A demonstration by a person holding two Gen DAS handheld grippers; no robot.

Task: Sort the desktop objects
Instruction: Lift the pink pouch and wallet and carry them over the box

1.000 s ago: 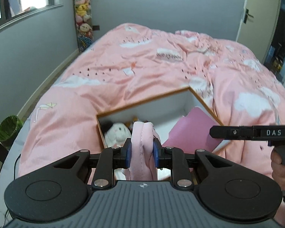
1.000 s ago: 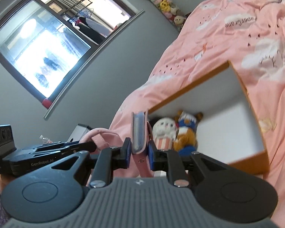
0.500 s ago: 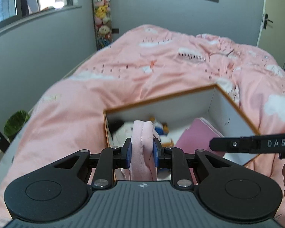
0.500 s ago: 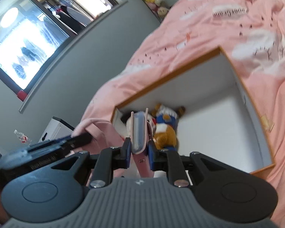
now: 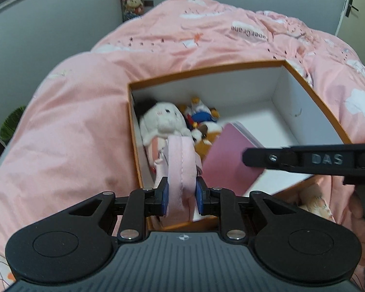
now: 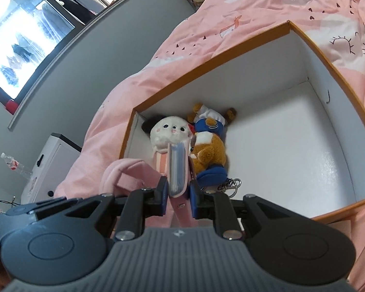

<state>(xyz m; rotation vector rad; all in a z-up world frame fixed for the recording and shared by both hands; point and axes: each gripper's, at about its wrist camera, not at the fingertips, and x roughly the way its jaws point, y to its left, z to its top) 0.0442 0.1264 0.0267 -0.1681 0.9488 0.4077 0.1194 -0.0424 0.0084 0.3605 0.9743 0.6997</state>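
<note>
Both tools have come down toward the open box (image 6: 311, 48) that lies on the pink bed (image 5: 73, 126); a second ago the box sat lower and smaller in both views, and now its white inside fills much of them. The left tool (image 5: 181, 196) is clenched on a pink padded strap (image 5: 182, 170), which seems to belong to a soft pink bag, though I cannot see the whole of it. The right tool (image 6: 179, 196) is clenched on a pink notebook (image 6: 178, 168), held on edge with its pages toward the camera; in the left view its cover hangs over the middle of the box. Two plush toys, a white one (image 6: 169, 131) and a brown bear in blue clothes (image 6: 209, 150), already lie together in the box's far left corner. I judge that both held things are now just above the box, so the next step is probably to lower them a little more and release them on the free white floor.
</note>
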